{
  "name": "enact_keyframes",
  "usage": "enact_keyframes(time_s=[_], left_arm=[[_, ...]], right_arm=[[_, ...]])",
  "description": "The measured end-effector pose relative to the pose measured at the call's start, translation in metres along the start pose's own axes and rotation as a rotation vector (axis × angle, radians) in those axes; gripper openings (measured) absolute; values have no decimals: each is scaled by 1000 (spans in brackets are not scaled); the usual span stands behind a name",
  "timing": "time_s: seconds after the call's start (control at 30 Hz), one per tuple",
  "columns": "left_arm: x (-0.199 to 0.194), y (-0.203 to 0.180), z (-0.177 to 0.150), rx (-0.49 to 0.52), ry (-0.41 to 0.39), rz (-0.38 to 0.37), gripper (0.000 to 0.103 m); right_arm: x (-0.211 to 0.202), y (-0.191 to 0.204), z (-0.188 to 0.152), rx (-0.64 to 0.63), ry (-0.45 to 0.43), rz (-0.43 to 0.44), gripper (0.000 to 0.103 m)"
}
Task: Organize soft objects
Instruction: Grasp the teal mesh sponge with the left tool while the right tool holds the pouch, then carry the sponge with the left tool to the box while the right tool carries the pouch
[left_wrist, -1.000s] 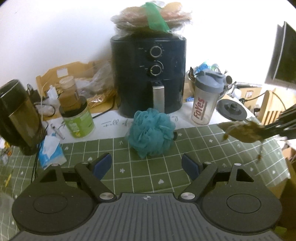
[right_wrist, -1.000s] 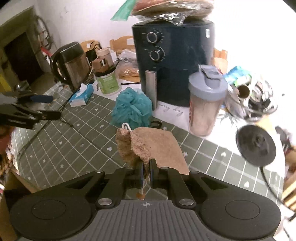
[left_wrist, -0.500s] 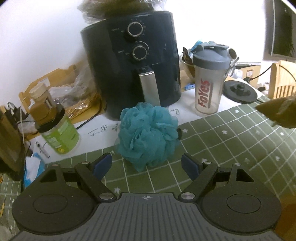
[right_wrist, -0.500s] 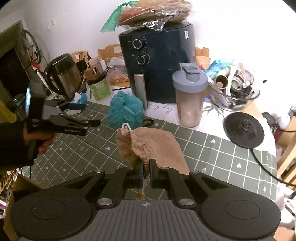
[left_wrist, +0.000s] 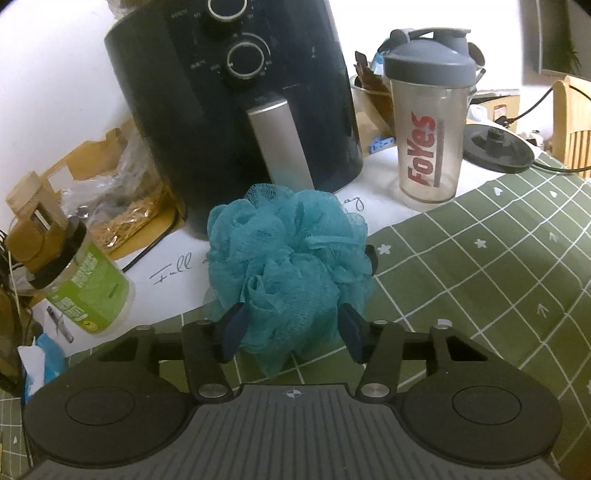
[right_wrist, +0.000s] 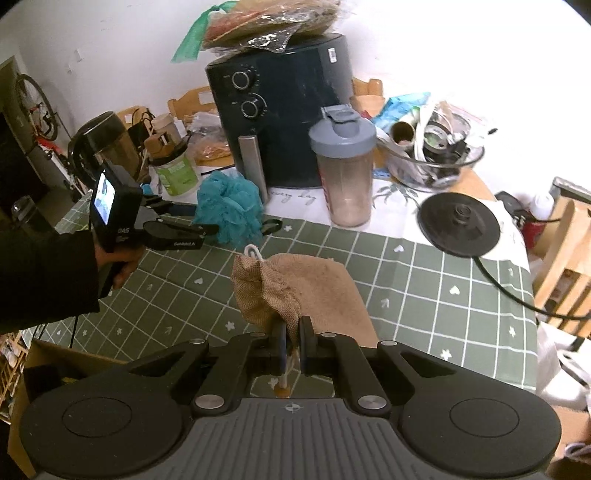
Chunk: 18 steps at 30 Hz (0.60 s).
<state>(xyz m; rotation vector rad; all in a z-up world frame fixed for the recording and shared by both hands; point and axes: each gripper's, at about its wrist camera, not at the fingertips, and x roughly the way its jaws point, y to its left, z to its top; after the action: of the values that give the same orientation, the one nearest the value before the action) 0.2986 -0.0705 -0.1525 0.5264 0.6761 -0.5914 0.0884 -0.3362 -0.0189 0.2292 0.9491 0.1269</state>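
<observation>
A teal mesh bath pouf (left_wrist: 288, 266) rests on the table in front of the air fryer; it also shows in the right wrist view (right_wrist: 229, 208). My left gripper (left_wrist: 290, 332) has its jaws closing around the pouf's near side, the blue pads touching it on both sides. In the right wrist view the left gripper (right_wrist: 201, 229) is at the pouf. My right gripper (right_wrist: 291, 341) is shut on a brown burlap drawstring pouch (right_wrist: 295, 291) and holds it above the green mat.
A dark air fryer (left_wrist: 236, 99) stands right behind the pouf. A shaker bottle (left_wrist: 428, 125) and a black kettle base (right_wrist: 458, 221) stand to the right. A green jar (left_wrist: 88, 288) and tissue pack (left_wrist: 37, 365) lie left. A kettle (right_wrist: 103, 147) stands far left.
My left gripper moved forward to the pouf and its jaws narrowed onto it. My right gripper pulled back and up with the pouch.
</observation>
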Motion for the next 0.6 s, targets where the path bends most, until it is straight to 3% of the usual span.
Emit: enact_keyframes(time_s=[0.07, 0.23, 0.6], left_arm=[[5, 1, 0, -1, 4, 0, 23], [5, 8, 4, -62, 25, -7, 7], [-27, 18, 7, -117, 42, -91, 4]], right_arm=[[-2, 0, -3, 8, 0, -6, 9], [-6, 0, -8, 21, -4, -13, 9], [-10, 6, -4, -5, -24, -7, 9]])
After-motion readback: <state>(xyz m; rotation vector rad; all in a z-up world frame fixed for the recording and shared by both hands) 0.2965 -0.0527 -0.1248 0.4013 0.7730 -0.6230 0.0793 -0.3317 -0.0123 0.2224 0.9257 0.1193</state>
